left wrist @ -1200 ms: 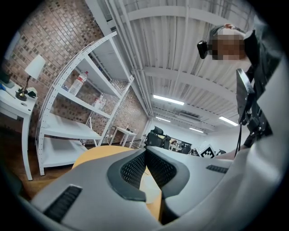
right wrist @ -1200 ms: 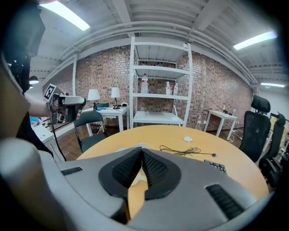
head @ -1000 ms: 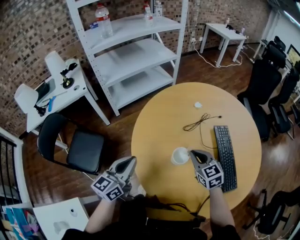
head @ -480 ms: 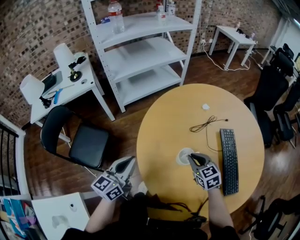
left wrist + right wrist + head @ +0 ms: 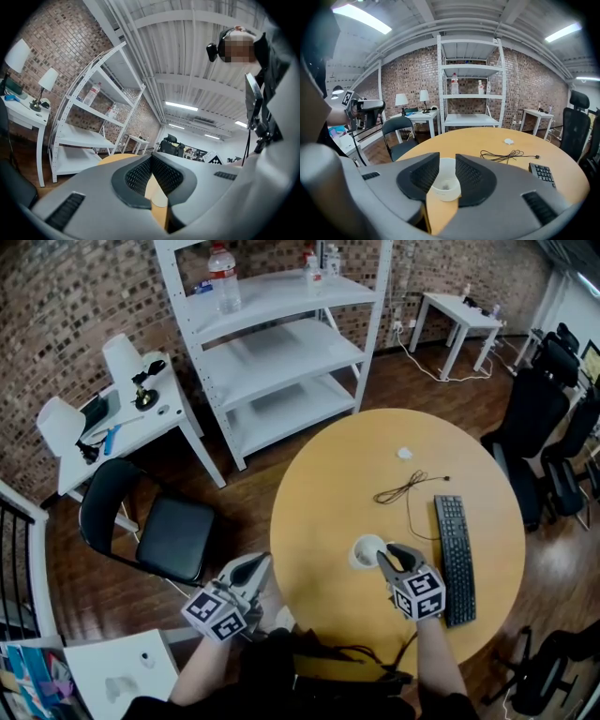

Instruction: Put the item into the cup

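Straddling the white paper cup (image 5: 443,194) on the wooden counter (image 5: 487,140), your right tool (image 5: 447,163) is released; small speck (image 5: 445,186) seemingly inside; left tool (image 5: 151,164) clenched, empty.

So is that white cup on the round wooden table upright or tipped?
Upright: the cup shows its round open mouth from above, base on the table.

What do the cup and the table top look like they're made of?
Cup: thin white paper or plastic, matte. The wall is plain white with a slim rim, and the look doesn't settle which.
Table top: probably wood or wood-look laminate, smooth with a soft sheen. It is an even yellow-tan with no grain visible from here.
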Action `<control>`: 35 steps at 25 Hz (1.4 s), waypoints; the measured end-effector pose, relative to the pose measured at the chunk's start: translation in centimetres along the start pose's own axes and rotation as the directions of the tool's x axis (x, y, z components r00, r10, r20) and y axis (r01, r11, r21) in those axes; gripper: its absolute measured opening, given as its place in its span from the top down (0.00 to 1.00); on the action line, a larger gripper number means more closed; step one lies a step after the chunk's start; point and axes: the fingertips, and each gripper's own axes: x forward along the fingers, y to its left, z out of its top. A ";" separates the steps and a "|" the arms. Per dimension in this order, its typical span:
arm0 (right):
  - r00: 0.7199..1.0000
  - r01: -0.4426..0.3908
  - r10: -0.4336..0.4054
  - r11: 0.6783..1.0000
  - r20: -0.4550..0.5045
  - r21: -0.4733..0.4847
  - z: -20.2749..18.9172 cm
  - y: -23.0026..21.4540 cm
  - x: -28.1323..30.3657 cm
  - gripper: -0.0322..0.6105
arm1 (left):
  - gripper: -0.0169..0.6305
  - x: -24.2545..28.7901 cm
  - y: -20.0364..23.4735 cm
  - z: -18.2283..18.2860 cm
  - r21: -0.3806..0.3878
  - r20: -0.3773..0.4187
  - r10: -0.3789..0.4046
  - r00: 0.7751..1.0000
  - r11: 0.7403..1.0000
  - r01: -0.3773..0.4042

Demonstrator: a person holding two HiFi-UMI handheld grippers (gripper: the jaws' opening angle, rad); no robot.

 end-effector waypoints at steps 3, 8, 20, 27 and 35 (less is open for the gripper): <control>0.996 -0.044 0.038 0.996 0.082 0.072 0.5 0.2 -1.2 0.78 | 0.97 0.1 -0.3 0.5 0.018 0.001 -0.019 1.000 1.000 0.019; 0.968 0.026 -0.050 0.995 0.247 0.098 2.5 -0.6 -5.3 0.85 | 0.97 1.3 -1.7 1.3 0.041 -0.002 -0.089 0.996 0.995 0.089; 0.779 0.380 -0.479 0.874 0.405 0.302 -0.7 -5.6 -21.6 0.93 | 0.97 6.9 -7.8 0.2 0.078 -0.079 -0.321 0.944 0.942 0.326; 0.668 0.491 -0.642 0.761 0.378 0.424 -5.7 -5.8 -28.2 0.94 | 0.97 10.1 -11.5 -0.2 0.080 -0.116 -0.432 0.894 0.894 0.442; 0.640 0.507 -0.682 0.721 0.353 0.473 -7.9 -5.1 -30.1 0.94 | 0.97 11.7 -13.2 -0.5 0.064 -0.108 -0.471 0.876 0.876 0.479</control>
